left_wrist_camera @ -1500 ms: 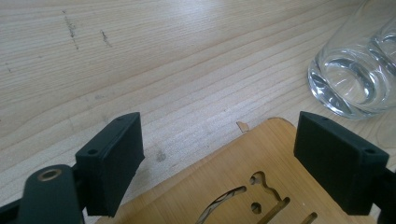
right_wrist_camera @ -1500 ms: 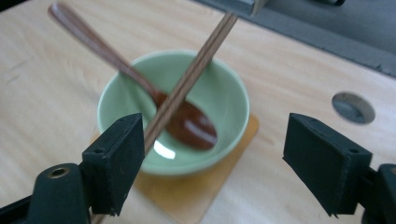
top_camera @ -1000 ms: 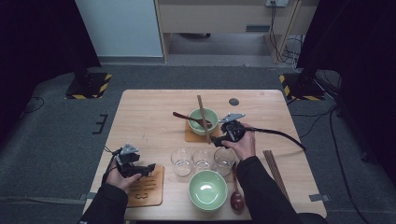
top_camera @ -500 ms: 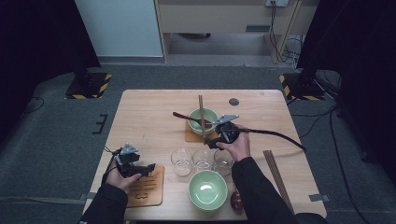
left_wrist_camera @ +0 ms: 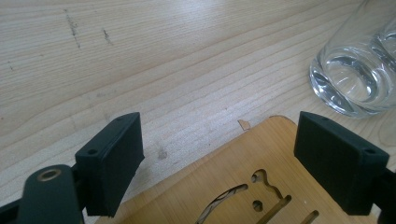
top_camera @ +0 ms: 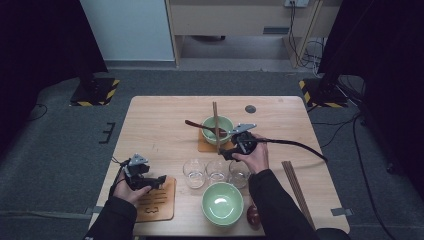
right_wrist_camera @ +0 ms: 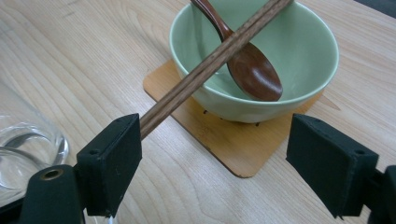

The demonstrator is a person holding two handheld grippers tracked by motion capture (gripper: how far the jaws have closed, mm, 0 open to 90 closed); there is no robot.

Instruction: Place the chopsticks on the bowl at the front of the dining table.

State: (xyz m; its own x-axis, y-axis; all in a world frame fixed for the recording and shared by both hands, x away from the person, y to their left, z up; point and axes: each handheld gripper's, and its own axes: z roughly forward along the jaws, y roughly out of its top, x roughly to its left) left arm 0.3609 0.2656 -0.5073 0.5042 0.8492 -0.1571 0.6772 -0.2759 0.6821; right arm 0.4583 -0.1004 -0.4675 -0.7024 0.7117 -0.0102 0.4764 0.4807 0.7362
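Observation:
A pale green bowl (top_camera: 218,127) stands on a small wooden coaster (top_camera: 206,146) at the back middle of the table. A dark wooden spoon (right_wrist_camera: 252,70) lies in it, and a pair of brown chopsticks (right_wrist_camera: 210,58) rests across its rim. My right gripper (top_camera: 224,152) is open just in front of that bowl. The chopsticks' near end reaches the tip of its left jaw, and nothing sits between the pads (right_wrist_camera: 112,163). My left gripper (top_camera: 159,180) is open at the front left, low over a wooden coaster with cut-outs (left_wrist_camera: 233,186), and holds nothing.
Three clear glasses (top_camera: 217,171) stand in a row mid-table, and the left one (left_wrist_camera: 355,79) is close to my left gripper. A second green bowl (top_camera: 222,202) sits at the front edge with a dark red object (top_camera: 253,216) beside it. More chopsticks (top_camera: 295,185) lie at the right.
My right gripper has shifted slightly left and nearer, toward the near end of the chopsticks. The left gripper has stayed where it was.

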